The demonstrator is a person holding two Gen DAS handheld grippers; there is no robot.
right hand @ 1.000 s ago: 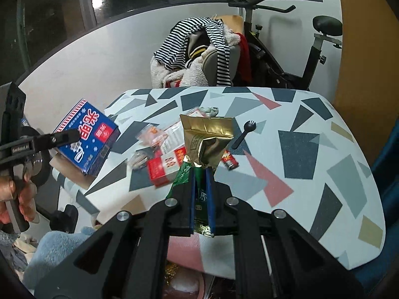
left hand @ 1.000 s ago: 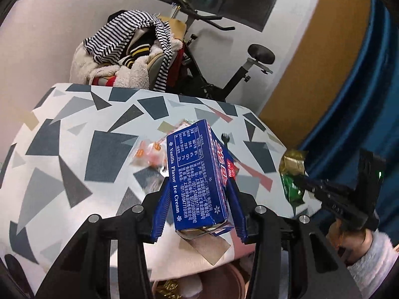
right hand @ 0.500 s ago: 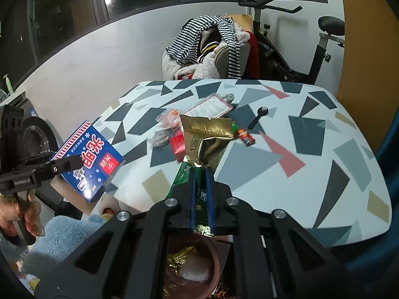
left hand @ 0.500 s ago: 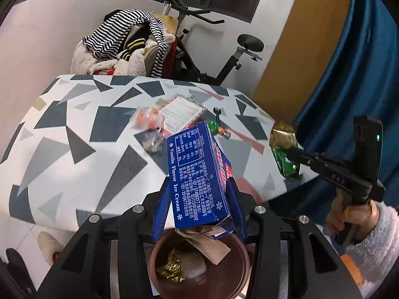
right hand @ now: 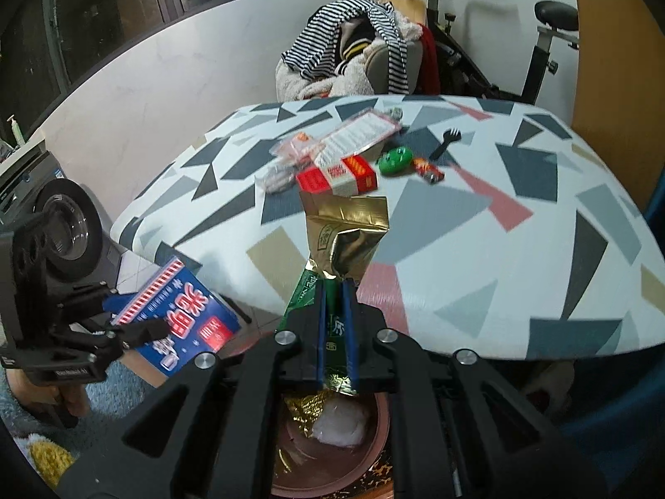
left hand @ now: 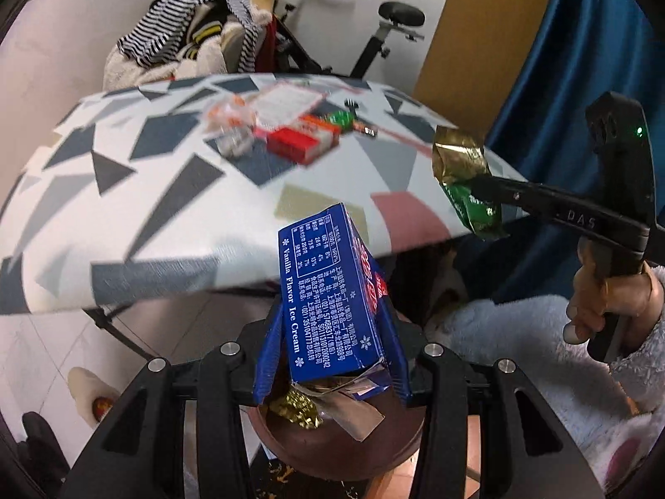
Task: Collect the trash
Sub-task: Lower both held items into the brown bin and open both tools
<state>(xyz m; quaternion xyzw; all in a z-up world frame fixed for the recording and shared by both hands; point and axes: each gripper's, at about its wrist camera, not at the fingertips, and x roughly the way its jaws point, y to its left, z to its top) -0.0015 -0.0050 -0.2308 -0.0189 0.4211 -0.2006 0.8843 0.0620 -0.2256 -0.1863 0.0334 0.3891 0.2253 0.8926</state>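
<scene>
My left gripper [left hand: 332, 328] is shut on a blue ice cream box [left hand: 328, 299] and holds it above a brown waste bin [left hand: 332, 445] on the floor by the table edge. The box also shows in the right wrist view [right hand: 183, 320]. My right gripper [right hand: 334, 312] is shut on a gold and green foil packet [right hand: 345, 233], over the same bin [right hand: 332, 453], which holds gold foil and white paper. The packet shows in the left wrist view [left hand: 461, 179].
The patterned table [right hand: 478, 216] carries a red and white carton [right hand: 336, 176], clear wrappers [right hand: 295, 149], a leaflet [right hand: 361, 129], a green lid [right hand: 395, 160], a small red item [right hand: 428, 170] and a black fork [right hand: 447, 141]. A clothes-draped chair [right hand: 353, 54] and an exercise bike [right hand: 536, 50] stand behind.
Both grippers have drawn back from over the table and down past its near edge. The box and the packet now hang above the bin.
</scene>
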